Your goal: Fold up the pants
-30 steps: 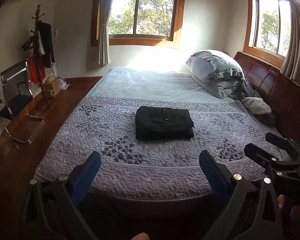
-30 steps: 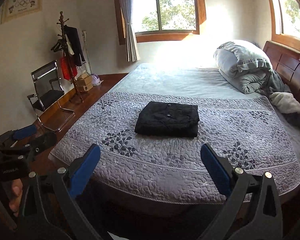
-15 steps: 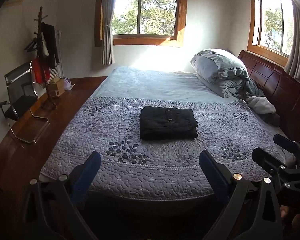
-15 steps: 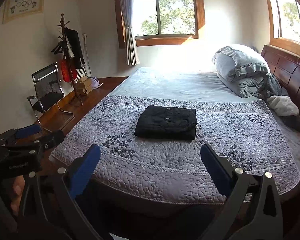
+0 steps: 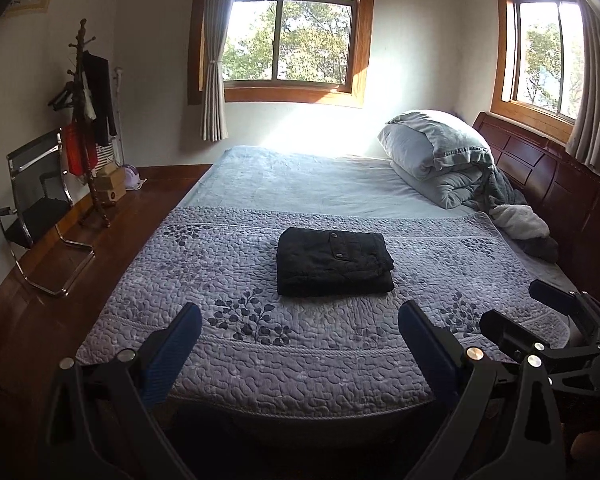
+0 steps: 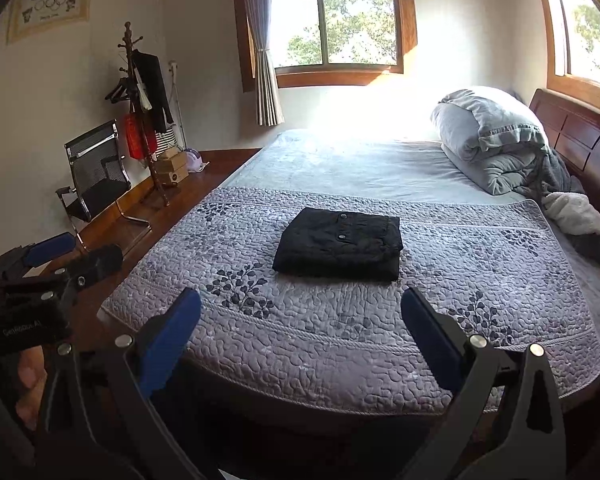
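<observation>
- Black pants [image 5: 334, 266] lay folded mid-quilt [image 5: 260, 344], near the bed's foot.
- Left gripper [image 5: 300, 340] hung off the quilt's foot edge, jaws wide, empty.
- Right gripper [image 6: 300, 328] likewise, spread, holding nothing.

Both tongs, left [image 5: 300, 344] and right [image 6: 300, 328], hover side by side, jaws spread wide, gripping nothing.

I log: quilted grey bedspread [image 5: 320, 344] with leaf motifs; rolled duvet [image 5: 440, 152] against wooden headboard [image 5: 560, 184]; coat stand [image 6: 144, 120] hung with clothes; mesh chair [image 6: 96, 176]; two wood-framed windows; framed poster [image 6: 48, 4].
</observation>
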### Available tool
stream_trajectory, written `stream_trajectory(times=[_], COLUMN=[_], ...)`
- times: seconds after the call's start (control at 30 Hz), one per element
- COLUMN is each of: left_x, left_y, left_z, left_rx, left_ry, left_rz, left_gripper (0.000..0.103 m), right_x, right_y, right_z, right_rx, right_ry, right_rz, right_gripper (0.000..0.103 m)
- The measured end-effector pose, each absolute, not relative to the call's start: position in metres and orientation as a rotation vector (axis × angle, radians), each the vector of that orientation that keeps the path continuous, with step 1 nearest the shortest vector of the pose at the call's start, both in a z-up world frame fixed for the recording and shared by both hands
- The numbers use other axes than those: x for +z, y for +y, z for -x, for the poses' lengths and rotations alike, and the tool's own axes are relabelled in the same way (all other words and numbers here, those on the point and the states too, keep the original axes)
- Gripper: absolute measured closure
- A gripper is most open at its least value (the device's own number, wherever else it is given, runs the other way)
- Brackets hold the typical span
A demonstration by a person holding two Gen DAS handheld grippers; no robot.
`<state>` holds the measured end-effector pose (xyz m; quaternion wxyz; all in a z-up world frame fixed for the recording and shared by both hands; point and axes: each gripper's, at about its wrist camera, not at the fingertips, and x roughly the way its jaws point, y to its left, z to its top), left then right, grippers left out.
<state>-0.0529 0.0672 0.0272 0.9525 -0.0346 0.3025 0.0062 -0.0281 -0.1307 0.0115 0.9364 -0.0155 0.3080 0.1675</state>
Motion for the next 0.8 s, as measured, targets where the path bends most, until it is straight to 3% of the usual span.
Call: stream_trajectory(times=[0.8], left_x=[0.016], left_y=[0.061], left_z=[0.039], left_rx=[0.060], left_ry=[0.637], left_rz=[0.041], left_gripper=[0.004], right_x=[-0.004], right_y=[-0.133], right_z=[0.013], right_rx=[0.333], right_ry=[0.666], right_rz=[0.003], right_gripper=[0.003])
